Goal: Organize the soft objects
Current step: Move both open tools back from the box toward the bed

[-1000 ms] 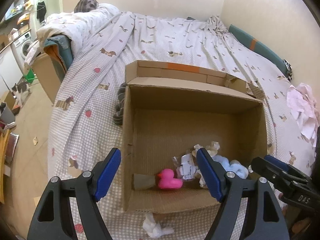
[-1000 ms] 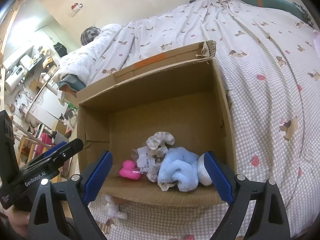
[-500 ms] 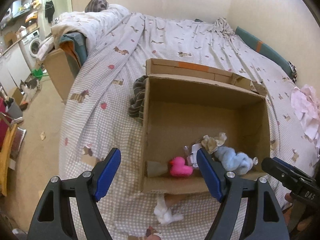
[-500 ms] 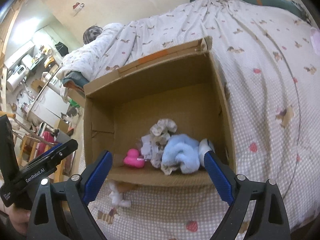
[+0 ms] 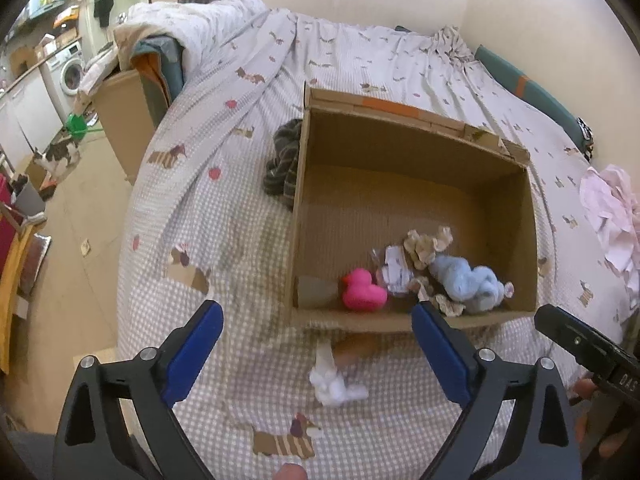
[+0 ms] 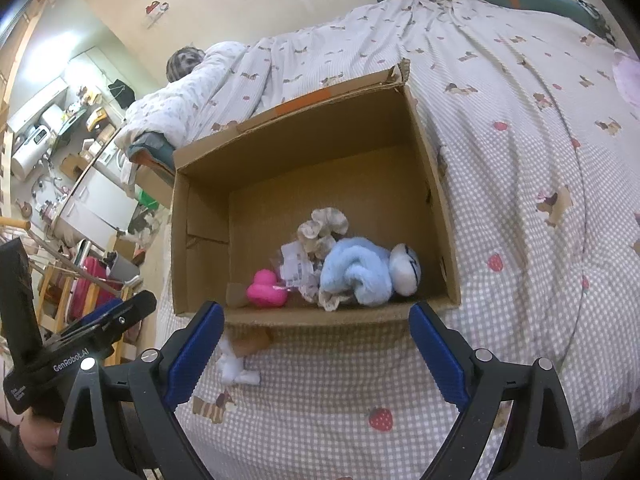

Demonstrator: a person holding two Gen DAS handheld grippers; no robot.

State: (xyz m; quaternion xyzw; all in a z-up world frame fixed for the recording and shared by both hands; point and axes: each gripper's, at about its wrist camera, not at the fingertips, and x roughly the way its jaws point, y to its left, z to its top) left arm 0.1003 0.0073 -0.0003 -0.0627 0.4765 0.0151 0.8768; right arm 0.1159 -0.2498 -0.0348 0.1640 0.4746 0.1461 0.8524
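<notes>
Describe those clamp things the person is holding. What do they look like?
Both are alike. The left gripper has two black plastic arms with triangular cut-outs and silver rivets, tipped with blue ribbed pads. The right gripper is built the same. The body of the left one, seen from the right wrist view, is black and carries white "GenRobot.AI" lettering. No cables or sleeves show.

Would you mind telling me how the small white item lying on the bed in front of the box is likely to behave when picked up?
The white item looks crumpled and fluffy, so it will probably squash between the pads. It seems light, likely lifting easily. Lying limp and lumpy on the bedspread, it should not roll.
</notes>
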